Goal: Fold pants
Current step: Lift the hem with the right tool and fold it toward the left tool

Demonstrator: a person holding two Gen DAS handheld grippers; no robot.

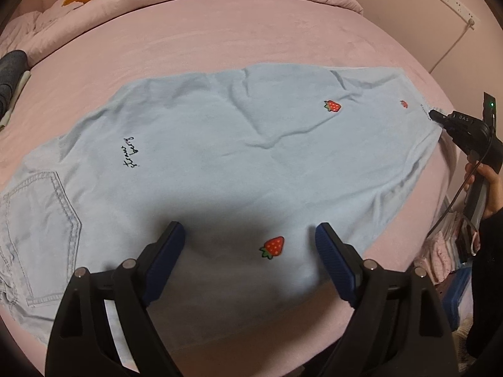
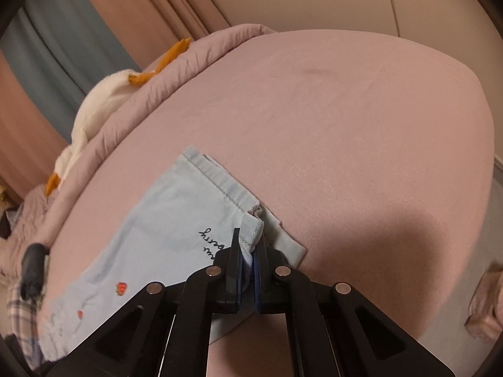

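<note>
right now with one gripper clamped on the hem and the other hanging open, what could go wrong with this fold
1. The right gripper pinches only a small bunched bit of the hem corner; a pull may slip it free or lift one layer alone.
2. The left gripper is open above the pants, holding nothing, so a pull from the right alone could drag the pants askew across the bed.
3. Wrinkles mid-leg could get folded in.

Light-blue pants (image 1: 239, 144) with strawberry patches lie flat; one hem corner pinched up
</note>
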